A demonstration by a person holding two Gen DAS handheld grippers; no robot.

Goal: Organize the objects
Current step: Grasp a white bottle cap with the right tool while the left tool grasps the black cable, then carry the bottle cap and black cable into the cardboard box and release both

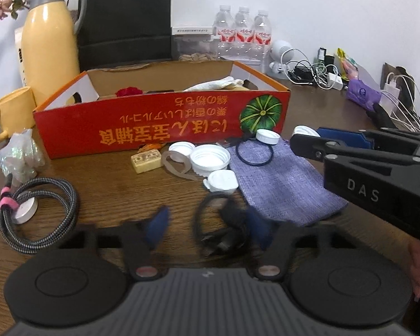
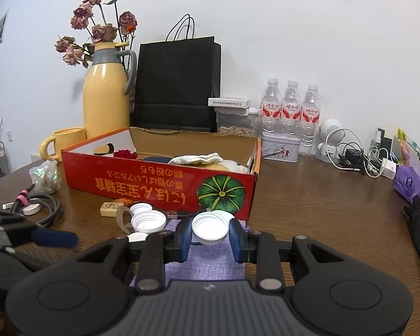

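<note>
A red cardboard box (image 1: 165, 120) (image 2: 159, 184) stands open on the wooden table with cloth and a red flower inside. Before it lie several white caps (image 1: 210, 158), a purple cloth pouch (image 1: 282, 184), hair ties and a small cream block (image 1: 145, 161). My left gripper (image 1: 207, 224) is open around a black hair tie with a clip (image 1: 224, 224) on the table. My right gripper (image 2: 210, 233) is shut on a white cap (image 2: 210, 228) above the purple pouch (image 2: 207, 263); it shows at the right in the left wrist view (image 1: 305, 137).
A braided cable coil with a white disc (image 1: 36, 221) and a crumpled plastic wrap (image 1: 19, 156) lie left. A yellow jug (image 2: 106, 98), yellow mug (image 2: 61, 140), black bag (image 2: 176, 84), water bottles (image 2: 291, 112), tin (image 2: 280, 148), chargers and cables (image 2: 358, 156) stand behind.
</note>
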